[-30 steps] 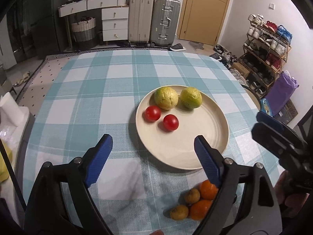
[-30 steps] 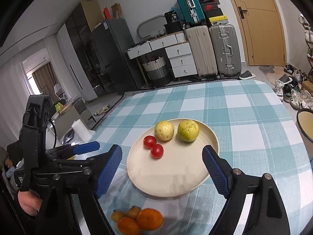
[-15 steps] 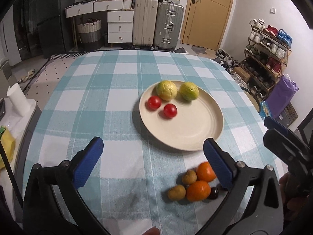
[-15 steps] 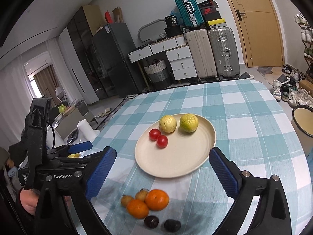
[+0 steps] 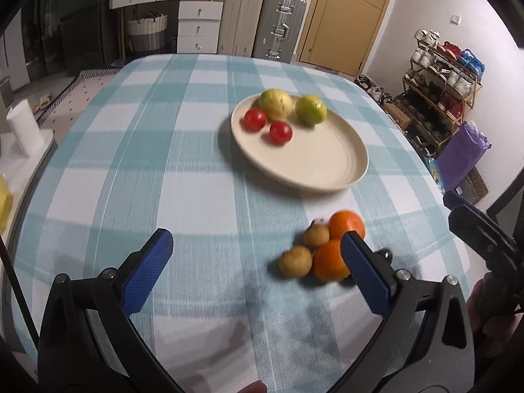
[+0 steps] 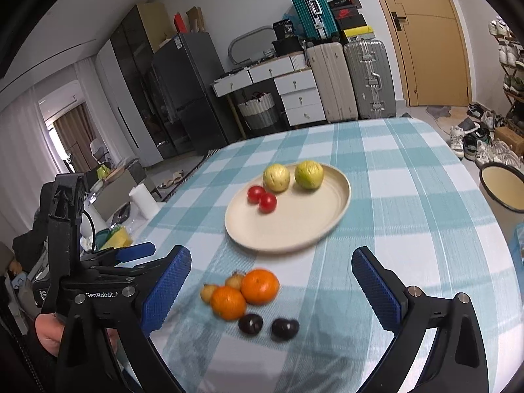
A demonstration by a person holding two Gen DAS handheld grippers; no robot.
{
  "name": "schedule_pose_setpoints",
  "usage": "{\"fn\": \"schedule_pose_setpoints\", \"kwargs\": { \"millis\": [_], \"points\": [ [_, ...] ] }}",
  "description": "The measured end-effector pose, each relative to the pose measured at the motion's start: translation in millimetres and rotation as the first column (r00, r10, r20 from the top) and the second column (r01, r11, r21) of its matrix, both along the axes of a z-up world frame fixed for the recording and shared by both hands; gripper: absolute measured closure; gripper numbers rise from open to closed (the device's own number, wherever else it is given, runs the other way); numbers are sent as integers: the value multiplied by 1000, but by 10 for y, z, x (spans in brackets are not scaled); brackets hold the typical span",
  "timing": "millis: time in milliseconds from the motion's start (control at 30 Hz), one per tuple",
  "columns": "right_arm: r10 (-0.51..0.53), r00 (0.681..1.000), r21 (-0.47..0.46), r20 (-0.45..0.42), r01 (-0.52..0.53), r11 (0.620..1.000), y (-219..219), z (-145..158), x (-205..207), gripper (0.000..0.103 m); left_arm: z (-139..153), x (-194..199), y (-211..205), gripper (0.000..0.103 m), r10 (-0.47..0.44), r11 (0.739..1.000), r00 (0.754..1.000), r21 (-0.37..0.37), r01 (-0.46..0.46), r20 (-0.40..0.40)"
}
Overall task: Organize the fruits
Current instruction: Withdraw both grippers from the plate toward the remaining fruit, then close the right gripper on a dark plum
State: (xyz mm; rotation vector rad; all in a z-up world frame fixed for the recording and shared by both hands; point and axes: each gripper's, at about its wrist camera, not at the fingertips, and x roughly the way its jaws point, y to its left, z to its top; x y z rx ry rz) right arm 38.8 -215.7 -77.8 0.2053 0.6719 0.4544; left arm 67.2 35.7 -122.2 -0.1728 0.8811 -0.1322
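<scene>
A cream plate (image 5: 321, 163) (image 6: 294, 229) holds two yellow-green guavas (image 5: 275, 103) and two red tomatoes (image 5: 280, 132) at its far side. Nearer me on the checked cloth lie two oranges (image 6: 260, 286), two small brown fruits (image 5: 295, 261) and two dark plums (image 6: 250, 323). My left gripper (image 5: 256, 240) hangs open over bare cloth, and its right finger hides part of the oranges. My right gripper (image 6: 271, 255) is open above the loose fruit, holding nothing. Each gripper shows at the edge of the other's view.
The round table's near edge is close below both grippers. A cream basin (image 6: 504, 190) stands off the table's right side. A paper roll (image 5: 23, 127) sits on a low unit to the left. A shoe rack (image 5: 442, 75) and a purple bag (image 5: 461, 157) are at the right.
Both grippers have drawn back from the plate toward the near table edge, and their jaws stand wider. The loose fruit has come fully into view, including the dark plums.
</scene>
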Motion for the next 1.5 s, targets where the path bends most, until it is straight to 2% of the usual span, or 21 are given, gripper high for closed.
{"fn": "schedule_pose_setpoints", "kwargs": {
  "millis": [400,533,667,767,900,1033,1133,1233,1500],
  "points": [
    [6,997,-53,-72,-10,999,8,-363,-184,2,-305,-201,27,1,1,999,998,-35,-3,-55],
    [15,995,-45,-97,-20,999,5,-462,-201,4,-373,-234,-4,1,-9,999,998,-46,6,-68],
    [28,991,-32,-130,-32,999,16,-552,-159,16,-418,-262,-67,1,-34,998,996,-51,30,-77],
    [35,988,-15,-152,-38,999,22,-609,-125,21,-427,-275,-109,2,-48,998,996,-47,44,-77],
    [42,984,-35,-173,-49,998,72,-661,-95,44,-440,-274,-125,2,-62,996,995,-70,56,-82],
    [46,980,-27,-193,-52,998,93,-694,-64,52,-450,-291,-145,2,-78,994,993,-85,71,-85],
    [52,976,-32,-210,-60,998,127,-727,-42,62,-448,-304,-182,2,-98,991,991,-101,89,-86],
    [44,976,-56,-214,-57,997,152,-746,-40,77,-439,-317,-238,2,-114,989,990,-101,105,-87],
    [35,982,-40,-186,-43,998,73,-720,-88,79,-401,-314,-459,2,-170,981,981,-110,160,-89]
  ]
}}
